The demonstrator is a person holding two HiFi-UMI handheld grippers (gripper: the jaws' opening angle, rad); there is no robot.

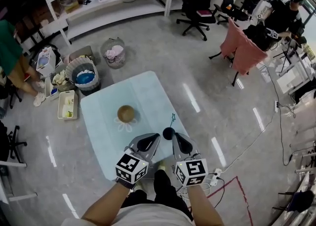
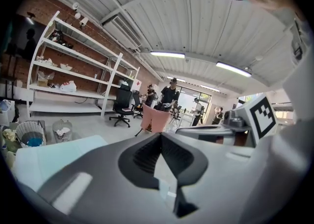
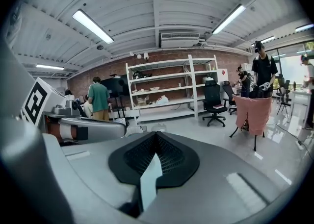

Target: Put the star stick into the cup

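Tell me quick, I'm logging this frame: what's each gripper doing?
Left gripper: closed, empty.
Right gripper: closed, empty.

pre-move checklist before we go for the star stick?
1. Star stick lying free on the table: ok.
2. Cup upright, mouth unobstructed: ok.
3. Left gripper empty: ok, jaws together.
4. Right gripper open for the grasp: not ok, jaws together, empty.
5. Stick visible in either gripper view: not ok, both look out over the room.
6. Dark ball at the stick's lower end, joined to it or separate: cannot tell.
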